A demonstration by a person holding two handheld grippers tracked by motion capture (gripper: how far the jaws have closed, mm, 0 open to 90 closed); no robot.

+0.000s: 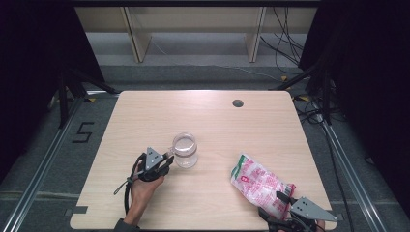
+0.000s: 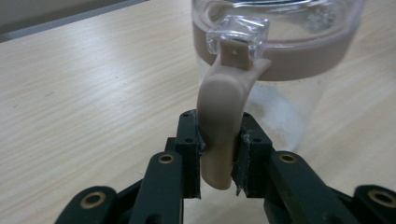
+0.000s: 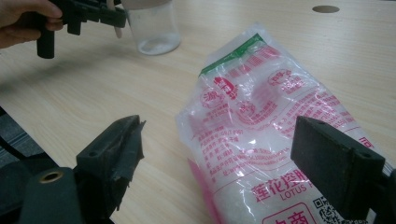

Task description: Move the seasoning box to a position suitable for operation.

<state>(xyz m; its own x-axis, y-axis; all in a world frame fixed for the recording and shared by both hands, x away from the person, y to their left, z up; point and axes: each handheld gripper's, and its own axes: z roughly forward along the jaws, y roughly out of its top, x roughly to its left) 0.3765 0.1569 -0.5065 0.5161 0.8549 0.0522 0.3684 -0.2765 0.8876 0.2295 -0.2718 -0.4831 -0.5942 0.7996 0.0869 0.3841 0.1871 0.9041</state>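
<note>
Standing near the table's (image 1: 145, 104) middle, the clear jar (image 1: 185, 151) has a beige collar and handle (image 2: 220, 126), pinched by the left gripper (image 2: 219, 154). The right gripper (image 3: 219, 154) gapes over the pink-printed bag (image 3: 261, 126) near the right corner; bare wood lies beyond.

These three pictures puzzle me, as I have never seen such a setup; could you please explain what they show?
No robot here: a person holds a hand tool with two black fingers in each hand. The high view looks down on a wooden table. The other two pictures come from cameras riding on the tools, looking along their fingers. On the table stand a clear jar with a beige handle and a plastic bag of white grains with red print. The left gripper is closed on the jar's handle. The right gripper is open, its fingers on either side of the bag, not pinching it.
</note>
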